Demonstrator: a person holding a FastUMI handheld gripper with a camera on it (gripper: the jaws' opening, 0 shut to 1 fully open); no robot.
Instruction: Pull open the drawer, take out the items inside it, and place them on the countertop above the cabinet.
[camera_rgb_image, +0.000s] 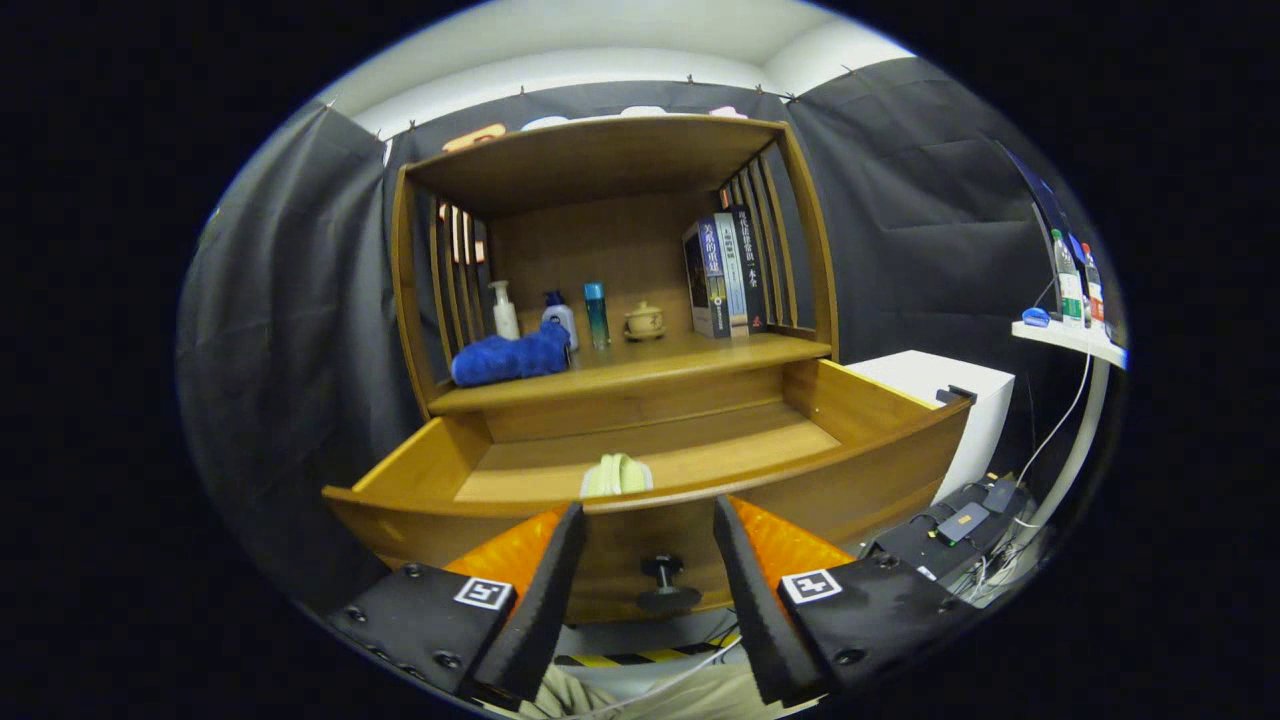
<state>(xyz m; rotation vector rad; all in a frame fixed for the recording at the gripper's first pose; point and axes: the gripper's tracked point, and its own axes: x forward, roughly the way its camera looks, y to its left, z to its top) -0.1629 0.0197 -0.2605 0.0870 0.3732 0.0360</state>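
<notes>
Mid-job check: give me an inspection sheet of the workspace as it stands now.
Surface: countertop holds blue cloth, three bottles, small pot, books.
Job's things: drawer pulled open; pale folded item inside near its front; knob between the fingers.
Clutter: dark devices on the floor beside the cabinet.
Grippers: gripper open, holding nothing, just before the drawer front.
Cables: white cables by the side stand.
Surroundings: white box, side shelf with bottles.

To your right you have a white box (935, 385) beside the cabinet, dark devices (955, 525) and cables on the floor, and a white side shelf (1068, 340) carrying two bottles (1078, 280) and a small blue object (1036, 317).
</notes>
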